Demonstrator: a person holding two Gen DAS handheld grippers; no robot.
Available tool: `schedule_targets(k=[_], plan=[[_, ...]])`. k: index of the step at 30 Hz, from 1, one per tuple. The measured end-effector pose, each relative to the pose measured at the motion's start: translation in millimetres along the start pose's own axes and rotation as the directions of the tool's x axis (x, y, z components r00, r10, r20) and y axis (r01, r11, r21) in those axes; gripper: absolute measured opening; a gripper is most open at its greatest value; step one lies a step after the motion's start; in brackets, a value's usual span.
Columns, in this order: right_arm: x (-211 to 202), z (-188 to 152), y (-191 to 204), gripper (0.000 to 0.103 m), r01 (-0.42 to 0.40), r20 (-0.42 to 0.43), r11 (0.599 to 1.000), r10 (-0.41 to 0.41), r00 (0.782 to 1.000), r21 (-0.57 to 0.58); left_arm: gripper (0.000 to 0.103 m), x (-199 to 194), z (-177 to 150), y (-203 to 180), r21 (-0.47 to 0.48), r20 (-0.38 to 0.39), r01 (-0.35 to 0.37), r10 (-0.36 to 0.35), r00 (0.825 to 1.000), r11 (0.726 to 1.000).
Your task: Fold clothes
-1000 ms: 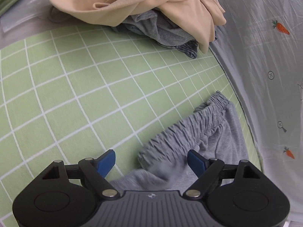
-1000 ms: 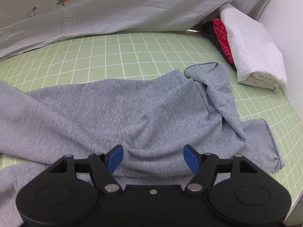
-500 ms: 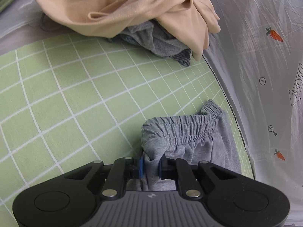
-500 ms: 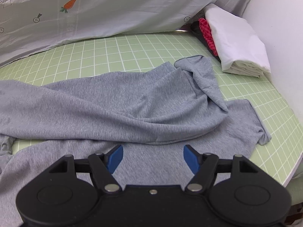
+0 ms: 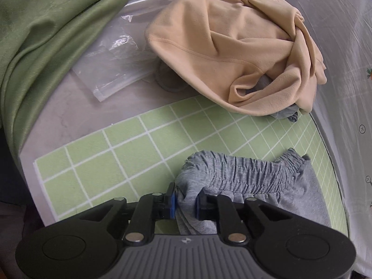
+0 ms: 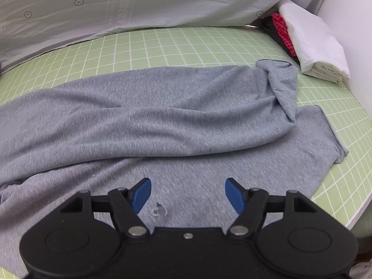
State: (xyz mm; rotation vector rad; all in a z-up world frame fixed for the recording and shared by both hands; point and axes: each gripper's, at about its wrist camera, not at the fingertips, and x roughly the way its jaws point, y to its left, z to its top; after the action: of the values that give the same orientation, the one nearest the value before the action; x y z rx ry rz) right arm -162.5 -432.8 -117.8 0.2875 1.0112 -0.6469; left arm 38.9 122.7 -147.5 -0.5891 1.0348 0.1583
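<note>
A: Left wrist view first. Any writing or brand you can read?

B: None that I can read. The pale sheet (image 5: 344, 74) along the right edge carries small carrot prints and circled-cross marks, no legible words. On the left gripper (image 5: 185, 201) there is only a tiny emblem, too small to make out.

A: And the garment?

B: The grey trousers (image 5: 244, 174) lie on the green grid mat (image 5: 130, 153), gathered elastic waistband facing the camera. The left gripper is clamped on the near corner of that waistband, cloth bunched between the blue pads. Beyond, a crumpled beige garment (image 5: 232, 46) sits on top of a darker grey one; a clear plastic bag (image 5: 111, 69) and a green cloth (image 5: 46, 28) lie off the mat to the left.

A: Right wrist view?

B: The sheet (image 6: 162, 2) shows a carrot and faint lettering too blurred to read. The trousers (image 6: 151, 121) stretch across the mat (image 6: 186, 44), legs running right, the upper leg rumpled and twisted at its cuff over the lower one. A small whitish scrap or tear shows on the cloth just ahead of the right gripper (image 6: 188, 196), which is spread wide above the fabric, gripping nothing. Folded white cloth (image 6: 313, 44) and something red (image 6: 282, 30) are stacked at the far right.
</note>
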Motion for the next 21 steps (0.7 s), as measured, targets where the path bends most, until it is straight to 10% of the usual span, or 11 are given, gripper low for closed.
schedule_targets(k=[6,21], plan=[[5.2,15.4,-6.7,0.072,-0.022,0.034,1.000,0.022,0.999,0.003,0.069,-27.4,-20.0,-40.1,0.181,0.090,-0.079,0.064,0.994,0.980],[70.1,85.8,-119.0,0.103,0.099,0.173,0.987,-0.120,0.978,0.123,0.085,11.5,-51.1,-192.5,0.396,0.120,-0.098,0.055,0.991,0.913]])
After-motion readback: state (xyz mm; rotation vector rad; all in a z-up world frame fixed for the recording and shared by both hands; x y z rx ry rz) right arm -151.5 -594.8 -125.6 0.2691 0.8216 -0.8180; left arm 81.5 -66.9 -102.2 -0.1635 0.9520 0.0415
